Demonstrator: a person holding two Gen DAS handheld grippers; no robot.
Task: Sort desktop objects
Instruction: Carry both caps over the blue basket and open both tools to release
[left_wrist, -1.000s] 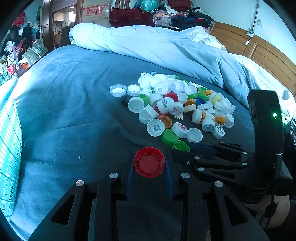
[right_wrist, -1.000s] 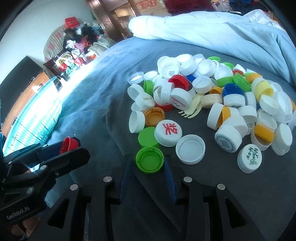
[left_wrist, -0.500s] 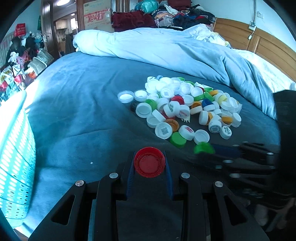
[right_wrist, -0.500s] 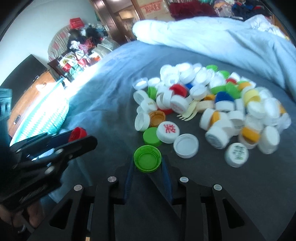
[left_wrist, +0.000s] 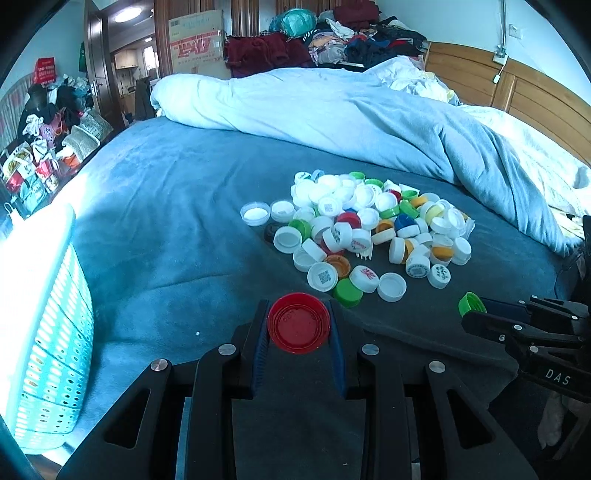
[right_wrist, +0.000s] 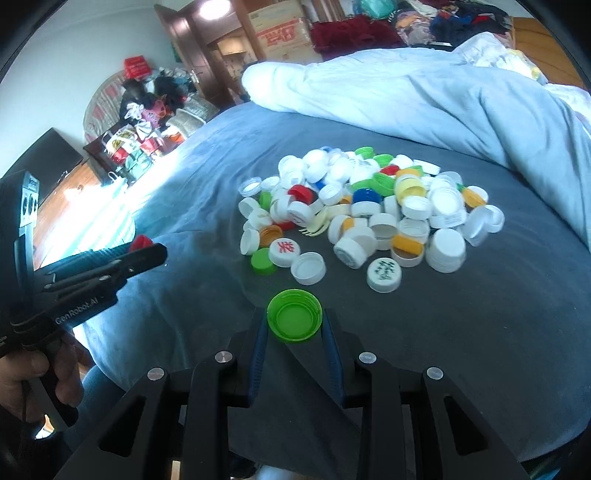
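A pile of bottle caps (left_wrist: 369, 225), mostly white with green, yellow, red and blue ones, lies on a dark blanket; it also shows in the right wrist view (right_wrist: 369, 210). My left gripper (left_wrist: 298, 325) is shut on a red cap (left_wrist: 298, 323), held above the blanket in front of the pile. My right gripper (right_wrist: 294, 321) is shut on a green cap (right_wrist: 294, 314), also lifted clear of the pile. Each gripper shows in the other's view: the right (left_wrist: 476, 308) with its green cap, the left (right_wrist: 147, 249) with its red cap.
A turquoise perforated basket (left_wrist: 44, 332) stands at the left, beside the bed edge. A bunched light-blue duvet (left_wrist: 351, 118) lies behind the pile. A plastic fork (right_wrist: 317, 223) lies among the caps. Clutter and a wooden headboard (left_wrist: 535, 96) lie beyond.
Both grippers have pulled back and up from the pile with their caps; the right gripper lifted the green cap off the blanket and has moved away to the right of the left one.
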